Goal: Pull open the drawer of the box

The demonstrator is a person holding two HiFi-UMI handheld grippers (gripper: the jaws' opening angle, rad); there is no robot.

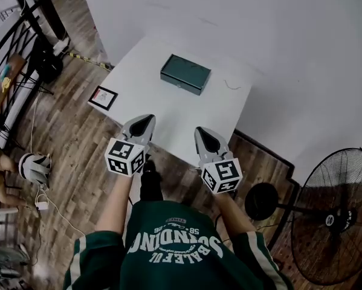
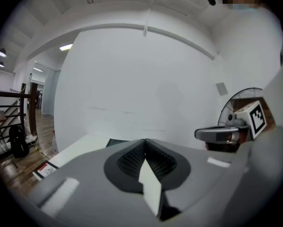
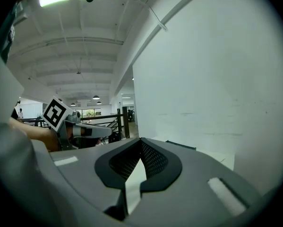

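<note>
A dark green box (image 1: 185,73) lies flat on the white table (image 1: 150,89), towards its far side, with its drawer closed. Both grippers hover over the table's near edge, well short of the box. My left gripper (image 1: 145,121) is shut with nothing in it, and so is my right gripper (image 1: 203,133). In the left gripper view the jaws (image 2: 144,141) meet in a line, and only a dark sliver of the box (image 2: 114,142) shows past them. From the right gripper (image 3: 140,141) the box (image 3: 181,145) peeks over the closed jaws.
A small framed card (image 1: 103,97) lies on the table's left corner and a thin wire (image 1: 232,86) at its right. A white wall stands behind the table. A floor fan (image 1: 341,217) is on the right, a black railing (image 1: 11,35) on the left.
</note>
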